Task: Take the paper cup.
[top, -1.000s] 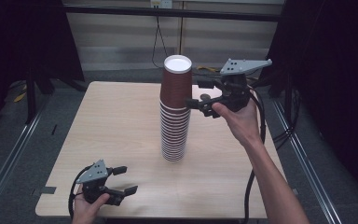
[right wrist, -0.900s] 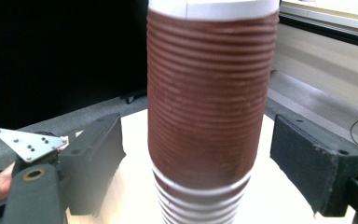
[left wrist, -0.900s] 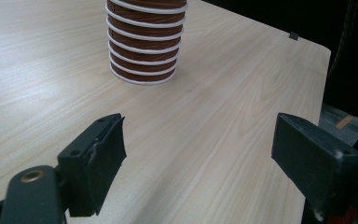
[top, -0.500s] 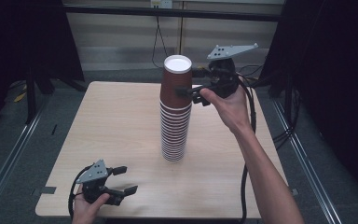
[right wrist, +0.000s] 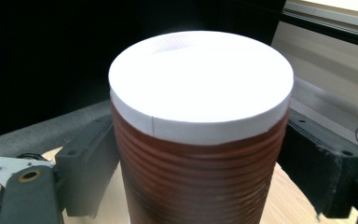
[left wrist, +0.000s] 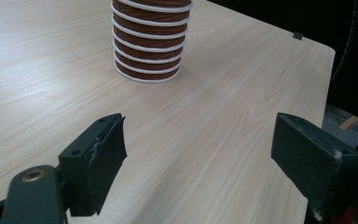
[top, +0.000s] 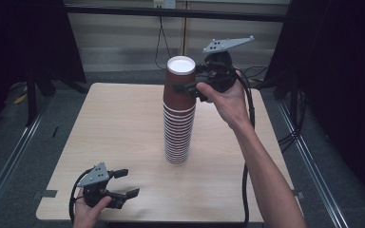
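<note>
Brown paper cups, nested upside down in a tall stack (top: 178,114), stand near the middle of the bench (top: 123,128), white base of the top cup facing up. Right gripper (top: 190,88) is up at the top of the stack, jaws spread wide either side of the top cup (right wrist: 200,130); in the right gripper view both jaws sit just beside the ribbed brown wall, contact not clear, so not clamped as far as I can tell. Grey three-cornered plate on top of it, cable trailing down along the forearm. Left gripper (top: 123,183) is low at the near left corner of the bench, held by the left hand (top: 89,213), jaws wide open and holding nothing; in the left gripper view the bottom of the stack shows well ahead of them. Bench top is pale wood grain, rounded corners. Around it: dark grey floor, metal rails (top: 9,161) left and right, dark surroundings, a pale wall panel behind with a hanging cable (top: 159,35).
</note>
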Tool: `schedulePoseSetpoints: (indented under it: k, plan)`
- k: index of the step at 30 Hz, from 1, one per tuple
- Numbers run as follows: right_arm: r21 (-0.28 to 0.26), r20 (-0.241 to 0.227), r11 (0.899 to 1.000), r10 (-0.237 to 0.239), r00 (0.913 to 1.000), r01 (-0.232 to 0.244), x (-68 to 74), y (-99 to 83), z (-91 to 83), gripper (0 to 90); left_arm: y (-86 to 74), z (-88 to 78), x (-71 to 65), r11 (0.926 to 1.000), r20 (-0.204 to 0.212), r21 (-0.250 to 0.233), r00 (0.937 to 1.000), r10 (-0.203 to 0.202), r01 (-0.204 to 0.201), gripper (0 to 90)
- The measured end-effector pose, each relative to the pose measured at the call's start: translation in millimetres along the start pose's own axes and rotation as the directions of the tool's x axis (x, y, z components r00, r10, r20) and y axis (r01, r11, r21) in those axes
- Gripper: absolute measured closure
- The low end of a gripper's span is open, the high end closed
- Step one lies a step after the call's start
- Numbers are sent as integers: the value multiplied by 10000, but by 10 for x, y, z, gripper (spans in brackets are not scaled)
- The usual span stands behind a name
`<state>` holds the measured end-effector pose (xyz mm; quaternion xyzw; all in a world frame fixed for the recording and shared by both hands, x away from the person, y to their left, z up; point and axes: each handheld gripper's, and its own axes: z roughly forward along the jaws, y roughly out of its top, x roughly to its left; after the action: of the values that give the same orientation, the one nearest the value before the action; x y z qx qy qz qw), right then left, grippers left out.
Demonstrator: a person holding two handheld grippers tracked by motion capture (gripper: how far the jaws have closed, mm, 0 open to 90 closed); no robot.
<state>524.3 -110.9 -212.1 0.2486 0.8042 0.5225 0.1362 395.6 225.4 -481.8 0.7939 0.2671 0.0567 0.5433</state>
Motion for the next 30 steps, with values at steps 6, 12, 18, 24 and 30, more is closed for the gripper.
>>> schedulePoseSetpoints:
  k: [6, 12, 18, 24, 30]
  plan:
    - [65, -8, 9999, 135, 9999, -135, 4, 32, 35, 183, 3, 2, 1, 10000, 14, -27, 10000, -2, 2, 175]
    - [166, 120, 9999, -35, 9999, 33, 30, 47, 49, 192, 4, 4, -2, 10000, 1, -37, 10000, -21, 21, 179]
    - [32, 69, 9999, -120, 9999, 120, 25, 46, 28, 199, 4, 4, 2, 10000, -17, 2, 10000, 5, -5, 179]
    - [-341, 123, 9993, -140, 9998, 144, 51, 91, -16, 200, 5, 6, -4, 10000, -11, -9, 10000, -14, 14, 179]
    - [-818, 56, 9967, -5, 10000, 10, 47, 88, -57, 202, 6, 7, -4, 10000, 45, -11, 10000, -6, 6, 180]
